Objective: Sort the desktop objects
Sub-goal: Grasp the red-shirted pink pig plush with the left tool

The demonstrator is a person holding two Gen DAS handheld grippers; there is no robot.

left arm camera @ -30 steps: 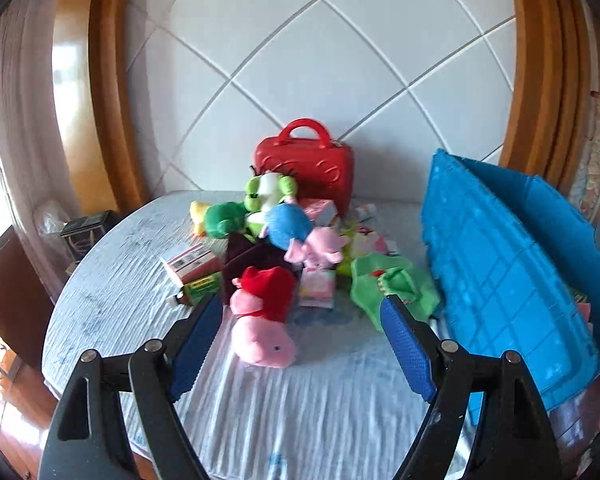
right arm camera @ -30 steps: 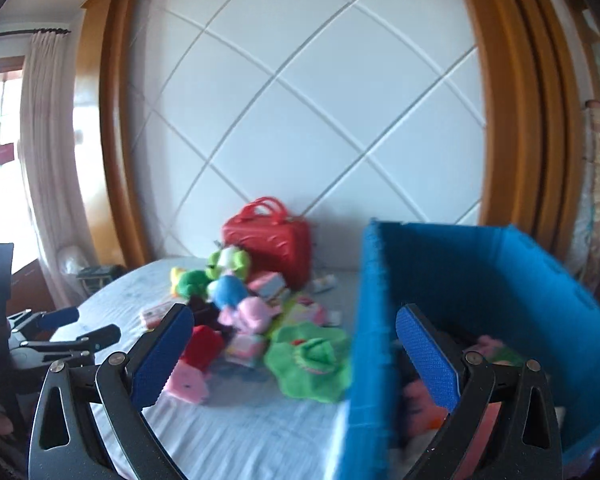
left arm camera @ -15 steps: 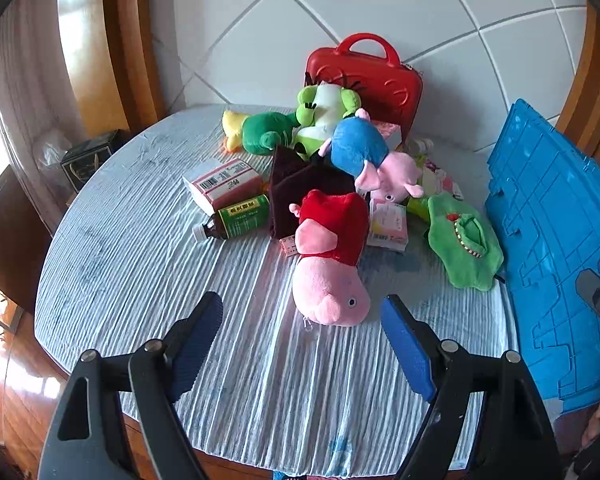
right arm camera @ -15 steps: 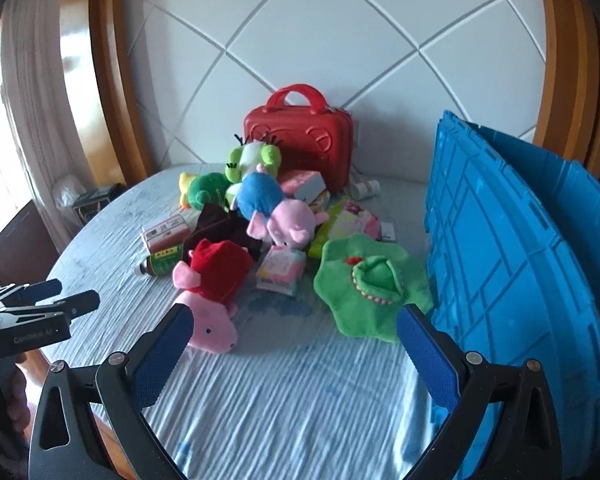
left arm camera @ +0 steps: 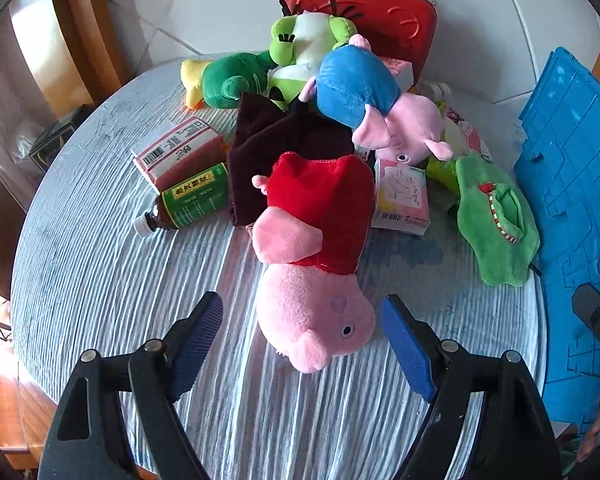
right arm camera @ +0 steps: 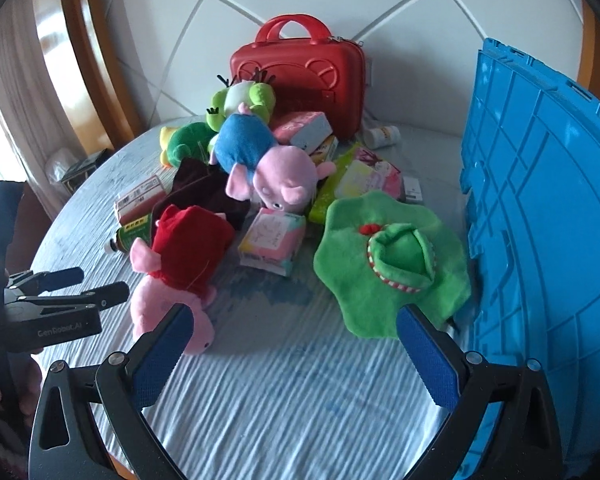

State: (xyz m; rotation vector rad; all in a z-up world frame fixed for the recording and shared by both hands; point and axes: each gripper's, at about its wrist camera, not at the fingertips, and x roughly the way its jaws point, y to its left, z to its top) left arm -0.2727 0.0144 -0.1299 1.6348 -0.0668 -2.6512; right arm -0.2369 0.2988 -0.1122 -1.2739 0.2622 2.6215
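Observation:
A pink pig plush in a red dress [left arm camera: 316, 264] [right arm camera: 180, 260] lies head toward me on the round table [left arm camera: 100, 280]. My left gripper [left arm camera: 300, 332] hangs open just above its snout, nothing gripped. Behind it lie a blue-bodied pig plush [left arm camera: 364, 92] [right arm camera: 260, 156], a green frog plush [left arm camera: 300, 44], a dark cloth [left arm camera: 276, 144], a green-labelled bottle [left arm camera: 188, 200] and small boxes [left arm camera: 400, 196]. A flat green plush [right arm camera: 388, 264] [left arm camera: 496, 220] lies by the blue crate [right arm camera: 540, 200] [left arm camera: 572, 200]. My right gripper [right arm camera: 292, 344] is open over bare cloth, empty.
A red case [left arm camera: 364, 4] [right arm camera: 300, 76] stands against the tiled wall at the back. A small dark box [left arm camera: 56, 136] sits on the table's left edge. The left gripper [right arm camera: 64, 296] and a hand show at the left of the right wrist view.
Both grippers have come down and forward toward the table and tilted downward. The pig plush now fills the space in front of the left gripper. Nothing was taken hold of.

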